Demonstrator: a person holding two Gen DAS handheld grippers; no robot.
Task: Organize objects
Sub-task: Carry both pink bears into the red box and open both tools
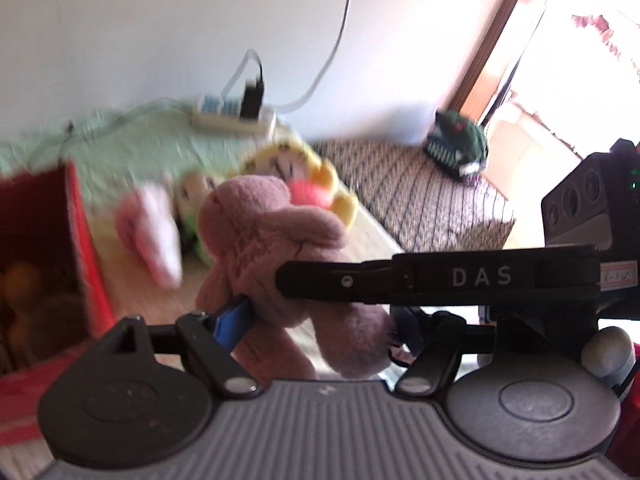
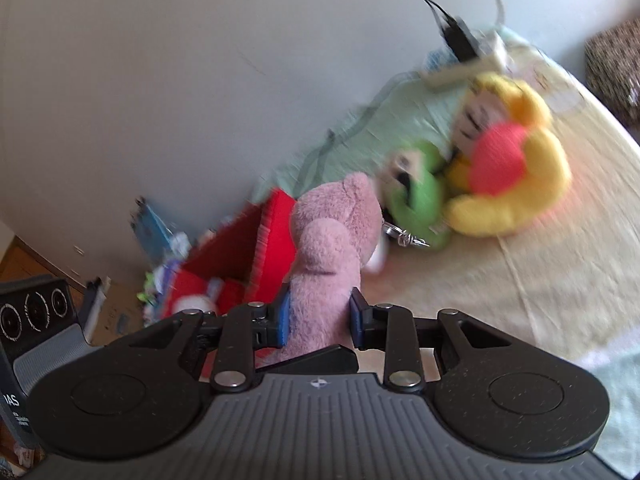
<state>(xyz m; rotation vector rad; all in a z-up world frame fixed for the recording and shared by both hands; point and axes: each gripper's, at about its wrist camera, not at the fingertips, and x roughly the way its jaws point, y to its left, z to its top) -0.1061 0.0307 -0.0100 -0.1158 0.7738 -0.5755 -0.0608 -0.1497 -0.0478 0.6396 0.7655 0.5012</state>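
Gripping the pink bear (image 2: 332, 248) at its lower body, the right tongs (image 2: 320, 320) are seen closed on it, a blue pad (image 2: 285, 317) pressed into the plush on each side. The bear is held upright, lifted clear of the bed (image 2: 520, 280), just beside the red box (image 2: 256, 256). In the left wrist view the same bear (image 1: 276, 256) is caught by the left tongs (image 1: 320, 320) as well: one blue pad (image 1: 234, 320) is pushed into its flank, the other is mostly hidden behind a plush leg, and the black finger (image 1: 440, 278) of the other tool is laid across its middle. So the toy is held by both tongs at once.

Behind it, on the bed, a yellow plush toy (image 2: 516, 168) with a red patch is seen lying beside a green plush toy (image 2: 420, 200); a pink-and-white plush toy (image 1: 152, 228) lies near them. A power strip (image 1: 232, 116) with a black plug rests on a pale green cloth (image 1: 132, 152) by the wall. Farther off, a dark green crocodile toy (image 1: 456, 146) sits on a patterned cover (image 1: 412, 196). Much is blurred.
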